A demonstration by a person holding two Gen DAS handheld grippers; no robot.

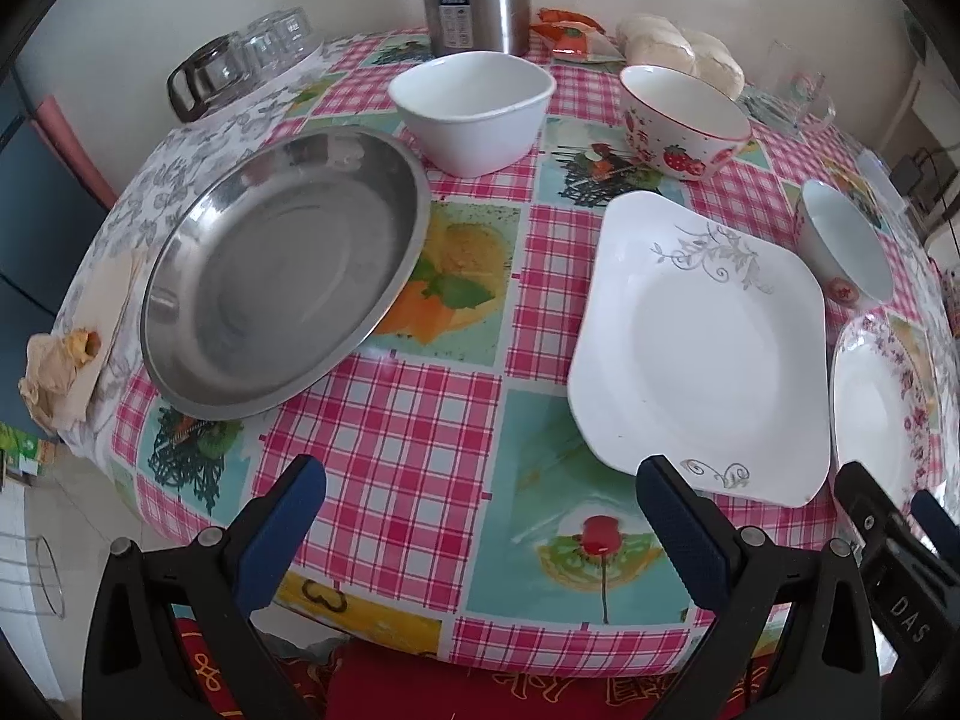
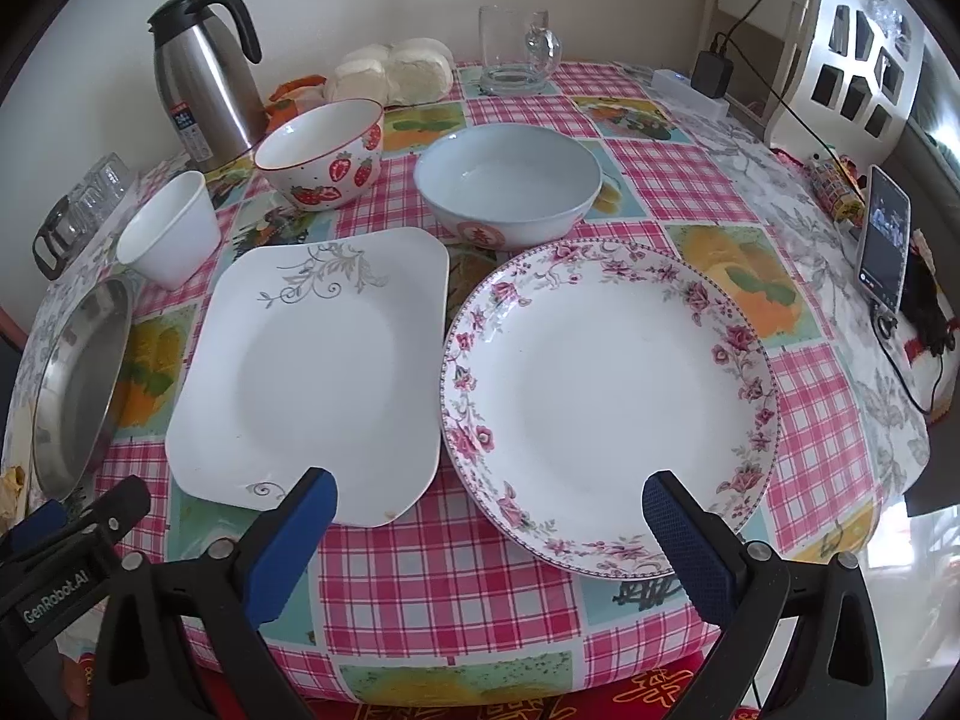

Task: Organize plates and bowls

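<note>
Plates: I count three — steel plate (image 1: 282, 276), square white plate (image 2: 312, 372), floral plate (image 2: 606, 402).
Bowls: I count three — white bowl (image 1: 474, 111), strawberry bowl (image 2: 321, 153), pale bowl (image 2: 507, 183).
Flasks: one, steel flask (image 2: 201, 72).

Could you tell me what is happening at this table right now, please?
A person holds two grippers above the near edge of the table, ready to organize dishes; nothing is gripped yet. The left gripper and right gripper are both open and empty. Laid out separately are a steel plate, a square white plate, a floral plate, a white bowl, a strawberry bowl and a pale blue bowl. Nothing is stacked.
</note>
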